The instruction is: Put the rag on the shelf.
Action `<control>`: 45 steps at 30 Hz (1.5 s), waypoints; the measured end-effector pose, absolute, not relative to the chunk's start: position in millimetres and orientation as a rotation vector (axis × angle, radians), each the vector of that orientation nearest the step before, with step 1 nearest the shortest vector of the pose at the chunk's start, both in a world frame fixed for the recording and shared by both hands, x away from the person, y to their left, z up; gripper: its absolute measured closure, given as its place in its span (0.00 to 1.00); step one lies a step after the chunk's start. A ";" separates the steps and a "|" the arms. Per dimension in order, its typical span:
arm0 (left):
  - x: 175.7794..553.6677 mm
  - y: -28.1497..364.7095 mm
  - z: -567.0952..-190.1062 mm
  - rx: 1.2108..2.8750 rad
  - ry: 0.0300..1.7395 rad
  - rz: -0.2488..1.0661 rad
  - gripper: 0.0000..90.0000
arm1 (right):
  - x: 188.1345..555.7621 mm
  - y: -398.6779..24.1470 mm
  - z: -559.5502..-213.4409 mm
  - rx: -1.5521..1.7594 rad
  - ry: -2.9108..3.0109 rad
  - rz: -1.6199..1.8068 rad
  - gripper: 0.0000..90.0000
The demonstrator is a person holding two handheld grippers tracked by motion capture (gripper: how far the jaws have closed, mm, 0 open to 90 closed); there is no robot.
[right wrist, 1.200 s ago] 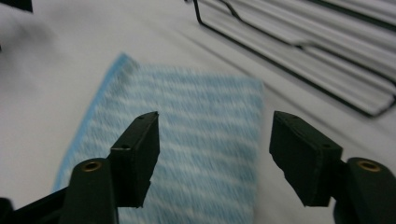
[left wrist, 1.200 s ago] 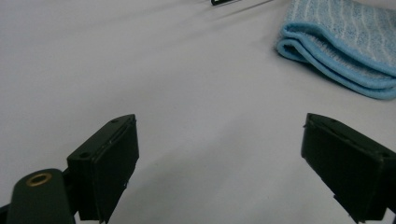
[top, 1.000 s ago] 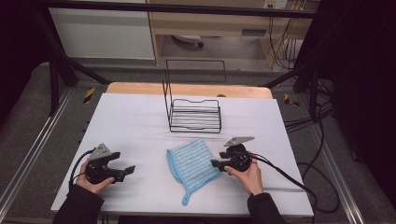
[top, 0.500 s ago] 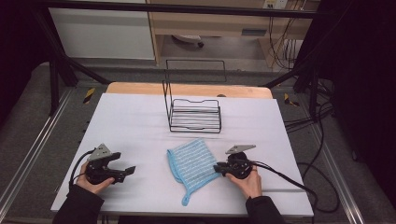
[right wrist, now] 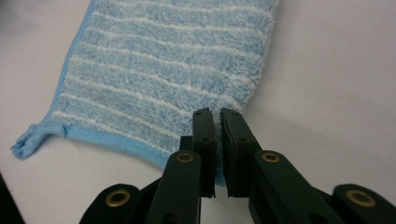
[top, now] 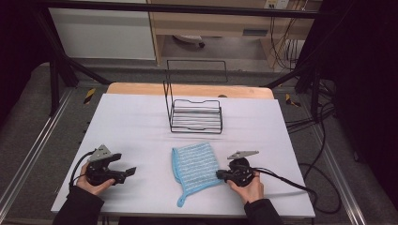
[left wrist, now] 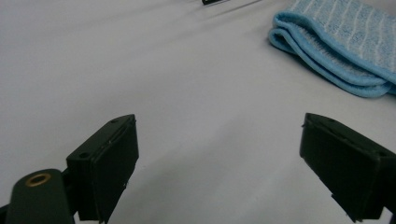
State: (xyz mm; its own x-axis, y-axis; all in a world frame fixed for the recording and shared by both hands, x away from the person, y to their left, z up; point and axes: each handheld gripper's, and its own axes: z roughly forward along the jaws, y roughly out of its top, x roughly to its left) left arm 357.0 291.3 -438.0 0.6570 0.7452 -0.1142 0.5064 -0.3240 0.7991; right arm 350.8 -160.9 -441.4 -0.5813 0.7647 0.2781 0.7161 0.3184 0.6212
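Where pinched, right claw (right wrist: 217, 122) hides cloth (right wrist: 163, 65) edge | left claw (left wrist: 219, 154) wide apart, empty

A white sheet (top: 141, 122) covers the table, and a strip of bare light wooden tabletop (top: 141, 89) shows along its far edge. A black wire rack with a tall upright loop at its left end (top: 195, 121) stands on the sheet near that far edge. Beyond the table are a white cabinet panel (top: 103, 28) and black metal frame bars (top: 56, 75). Black cables (top: 324, 117) trail over the grey floor at the right.
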 end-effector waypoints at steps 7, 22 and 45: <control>356.4 290.7 -437.4 2.000 0.970 0.343 0.13 | 333.6 -161.2 -441.1 1.431 2.463 1.174 0.94; 355.1 288.7 -437.1 2.002 0.964 0.339 0.13 | 321.6 -164.0 -447.2 1.381 2.453 1.197 0.76; 362.2 258.7 -416.1 2.032 0.921 0.359 0.06 | 364.6 -192.8 -429.3 1.183 2.335 1.358 0.07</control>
State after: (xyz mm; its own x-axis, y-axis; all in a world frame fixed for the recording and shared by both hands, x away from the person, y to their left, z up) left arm 362.2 258.7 -416.1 0.6870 0.7222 -0.0808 0.4768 -0.3641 0.8001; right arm 364.6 -192.8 -429.3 -0.6624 0.7178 0.2145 0.5414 0.2608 0.7993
